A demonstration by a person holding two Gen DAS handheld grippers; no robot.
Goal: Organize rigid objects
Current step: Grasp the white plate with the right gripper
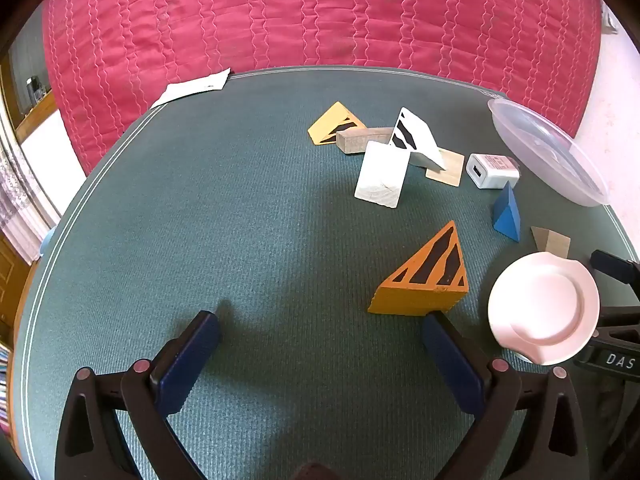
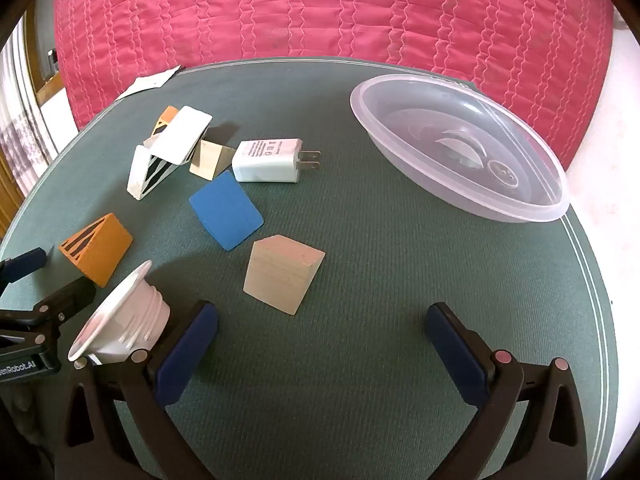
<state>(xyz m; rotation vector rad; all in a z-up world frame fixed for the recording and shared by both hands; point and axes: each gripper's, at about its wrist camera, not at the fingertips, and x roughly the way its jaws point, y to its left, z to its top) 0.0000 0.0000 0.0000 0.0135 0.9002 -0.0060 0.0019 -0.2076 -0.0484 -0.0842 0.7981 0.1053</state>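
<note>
Both the left gripper (image 1: pixel 320 344) and right gripper (image 2: pixel 322 334) gape wide, holding nothing. The plain wooden block (image 2: pixel 282 274), at twelve o'clock from the right one, looks stiff and light; pinch its flat sides.

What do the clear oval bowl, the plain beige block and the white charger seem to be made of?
Clear oval bowl: probably thin plastic, glossy; you see the cloth through it and its rim is soft-edged.
Plain beige block: unpainted wood, matte; faint grain lines run along its side.
White charger: hard plastic, smooth and slightly shiny, with two metal prongs.
</note>
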